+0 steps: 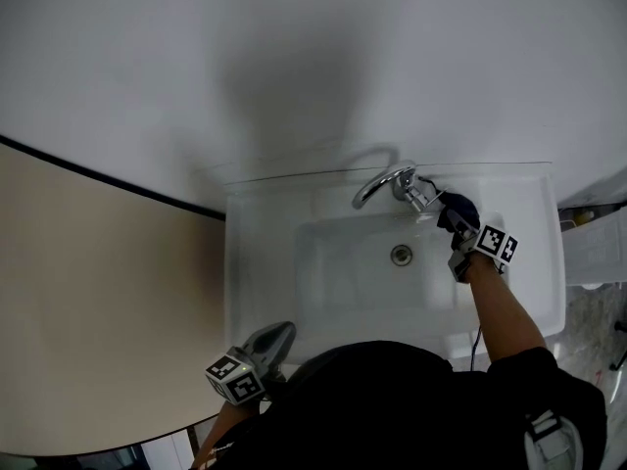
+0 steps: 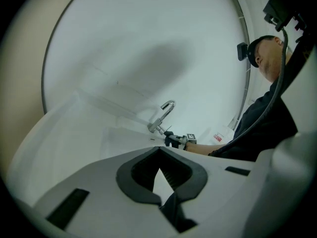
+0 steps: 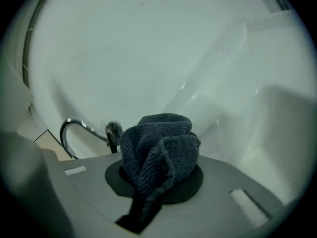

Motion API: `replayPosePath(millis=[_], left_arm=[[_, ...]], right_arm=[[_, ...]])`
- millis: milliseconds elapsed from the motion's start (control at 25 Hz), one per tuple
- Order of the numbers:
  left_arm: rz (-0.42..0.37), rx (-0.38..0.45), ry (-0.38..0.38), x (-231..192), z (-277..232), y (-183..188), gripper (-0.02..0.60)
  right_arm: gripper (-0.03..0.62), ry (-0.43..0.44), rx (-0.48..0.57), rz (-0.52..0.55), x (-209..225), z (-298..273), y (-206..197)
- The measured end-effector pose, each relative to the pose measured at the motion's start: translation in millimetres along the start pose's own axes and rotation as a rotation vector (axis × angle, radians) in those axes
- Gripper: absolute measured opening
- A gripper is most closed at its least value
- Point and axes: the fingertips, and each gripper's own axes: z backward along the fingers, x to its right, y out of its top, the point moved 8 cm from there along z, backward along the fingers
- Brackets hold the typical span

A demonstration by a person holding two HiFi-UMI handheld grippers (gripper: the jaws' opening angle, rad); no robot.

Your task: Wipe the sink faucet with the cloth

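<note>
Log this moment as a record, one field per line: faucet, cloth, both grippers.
faucet: chrome, curved spout, at the back edge of the sink
cloth: dark blue, bunched, just right of the faucet in the head view; contact unclear
right gripper: shut on cloth
left gripper: shut, empty, by the sink's front left corner

One sink (image 1: 257, 262), one faucet (image 1: 376, 186), one cloth (image 1: 459, 209)

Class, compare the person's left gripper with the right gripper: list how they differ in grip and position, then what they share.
The left gripper is shut on nothing; the right gripper is shut on a dark blue cloth. The left gripper sits at the sink's near edge, away from the faucet; the right gripper is up beside the faucet. Both carry a cube with square markers.
</note>
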Motion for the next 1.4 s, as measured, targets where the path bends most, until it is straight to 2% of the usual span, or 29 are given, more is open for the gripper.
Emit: replayPosePath(millis=[40,120,240,360,440,520,560,640,680,800,880,920,960,1040,1120,1240,1400], left_arm=[[-0.001,-0.006,-0.004,-1.0,-2.4,-0.9,0.000],[-0.006,-0.015,-0.011,-1.0,-8.6,-1.7,0.000],[-0.011,-0.015,-0.020,3.8,-14.9,-1.6,0.000],[-0.012,-0.010,-0.022,7.9,-14.1,0.1,0.000],[-0.012,-0.013,-0.014,8.6,-11.7,0.1,0.000],[-0.011,-0.020,-0.007,8.7,-10.2,-1.8,0.000],[-0.012,-0.023,-0.007,8.8,-10.7,-2.8,0.000],[-0.015,-0.027,-0.012,10.4,-13.3,-3.6,0.000],[-0.016,-0.029,-0.015,11.5,-14.4,-3.4,0.000],[-0.018,-0.033,-0.010,13.0,-14.1,-1.9,0.000],[-0.013,-0.027,-0.001,10.3,-11.0,-2.3,0.000],[-0.009,-0.022,0.002,8.2,-9.1,-3.2,0.000],[-0.005,-0.022,0.007,6.2,-7.3,-4.5,0.000],[-0.004,-0.039,0.017,3.1,-4.7,-7.7,0.000],[-0.005,-0.063,0.028,3.4,-5.4,-9.9,0.000],[-0.008,-0.080,0.035,9.7,-12.0,-10.0,0.000],[-0.018,-0.087,0.050,11.1,-11.1,-8.4,0.000]], right_arm=[[0.049,0.011,0.036,0.000,1.3,-1.9,19.9],[0.049,0.076,0.005,0.027,-12.3,-22.1,44.2],[0.046,0.123,-0.101,0.038,-32.0,-42.0,43.6],[0.044,0.162,-0.095,0.078,-44.6,-31.7,39.9],[0.043,0.230,-0.086,0.120,-63.0,-29.4,42.3],[0.043,0.322,-0.123,0.203,-91.8,-34.3,36.8],[0.044,0.350,-0.171,0.277,-106.7,-39.1,27.6],[0.044,0.361,-0.260,0.413,-124.7,-48.0,2.6],[0.044,0.362,-0.269,0.425,-125.7,-49.6,-6.4],[0.044,0.388,-0.216,0.351,-117.3,-43.8,-5.8],[0.046,0.351,-0.156,0.310,-99.5,-29.1,7.5],[0.046,0.294,-0.150,0.288,-82.7,-20.7,11.9],[0.046,0.218,-0.185,0.275,-62.9,-14.8,10.5],[0.046,0.074,-0.360,0.300,-28.3,-16.3,-11.1],[0.046,0.008,-0.514,0.377,-14.1,-32.1,-35.0],[0.046,0.030,-0.590,0.515,-21.6,-59.6,-38.5],[0.046,0.098,-0.667,0.760,-34.4,-66.2,-37.2]])
